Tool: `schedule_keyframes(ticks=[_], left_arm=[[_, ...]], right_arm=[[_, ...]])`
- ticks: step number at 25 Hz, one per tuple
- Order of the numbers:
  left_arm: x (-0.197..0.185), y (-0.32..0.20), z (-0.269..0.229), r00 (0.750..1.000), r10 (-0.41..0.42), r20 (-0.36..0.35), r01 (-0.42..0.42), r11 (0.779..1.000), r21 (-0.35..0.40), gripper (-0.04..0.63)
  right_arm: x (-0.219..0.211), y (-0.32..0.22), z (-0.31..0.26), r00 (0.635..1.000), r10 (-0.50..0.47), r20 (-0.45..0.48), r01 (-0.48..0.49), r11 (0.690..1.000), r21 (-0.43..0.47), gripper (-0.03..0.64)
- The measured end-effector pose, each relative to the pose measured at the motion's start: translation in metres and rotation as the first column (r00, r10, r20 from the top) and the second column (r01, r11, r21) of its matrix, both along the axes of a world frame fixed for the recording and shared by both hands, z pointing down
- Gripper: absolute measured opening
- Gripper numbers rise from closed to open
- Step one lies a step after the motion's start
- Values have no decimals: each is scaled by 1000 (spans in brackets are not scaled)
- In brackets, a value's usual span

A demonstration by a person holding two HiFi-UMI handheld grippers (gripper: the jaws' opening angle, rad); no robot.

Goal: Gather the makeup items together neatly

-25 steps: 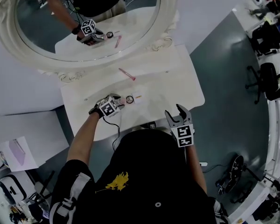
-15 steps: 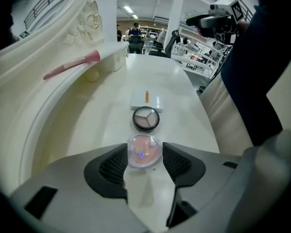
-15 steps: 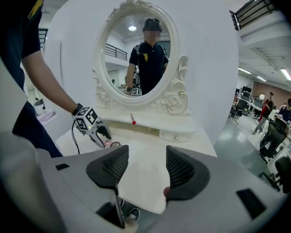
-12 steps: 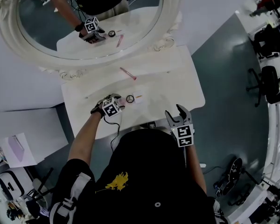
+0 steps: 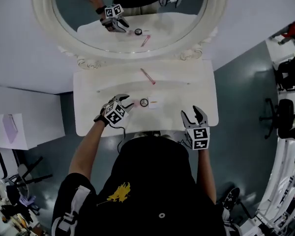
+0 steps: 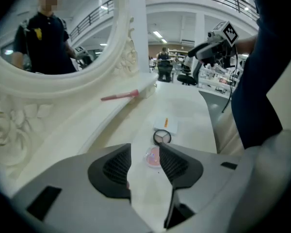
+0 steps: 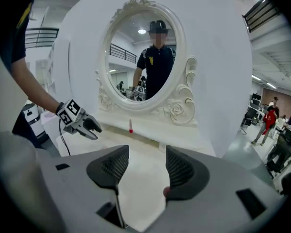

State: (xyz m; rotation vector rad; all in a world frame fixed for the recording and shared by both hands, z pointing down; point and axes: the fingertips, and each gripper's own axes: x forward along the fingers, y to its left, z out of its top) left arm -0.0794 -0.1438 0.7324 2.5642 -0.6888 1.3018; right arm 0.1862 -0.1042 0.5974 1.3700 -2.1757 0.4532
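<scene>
My left gripper (image 6: 144, 152) hangs just above the white vanity table (image 5: 88, 90), on the near side of the small round black-rimmed compact (image 6: 161, 137). Its jaws have just been closing a little, but they stand apart and pinch nothing. The round pink blush pan (image 6: 152, 158) shows in the gap between them, yet it lies flat on the table and neither pad presses on it.

That pink pan sits just beside the black-rimmed compact, on the side nearer my left gripper. The flat white packet with an orange mark (image 6: 167, 125) lies just beside the compact on its opposite side. The three make a short, close row, so I judge this part of the gathering done or nearly so.

The slim pink stick (image 6: 120, 96) is the straggler. It lies well apart from the black-rimmed compact, beyond it on the table's raised back ledge. Bringing it down to join the row looks like the main job left, plus perhaps squaring up the packet.

My right gripper (image 7: 146, 152) is released, its jaws parted with nothing between them. It waits over the table's front edge, well off to the right of the black-rimmed compact.
</scene>
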Motion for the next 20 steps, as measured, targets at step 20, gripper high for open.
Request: schedule_keyframes(ticks=[20], left_arm=[[-72,75,-182,683,-601,-415,718,656,233,12]], right_arm=[[-182,-129,45,919,-389,-69,385,921,-61,198]])
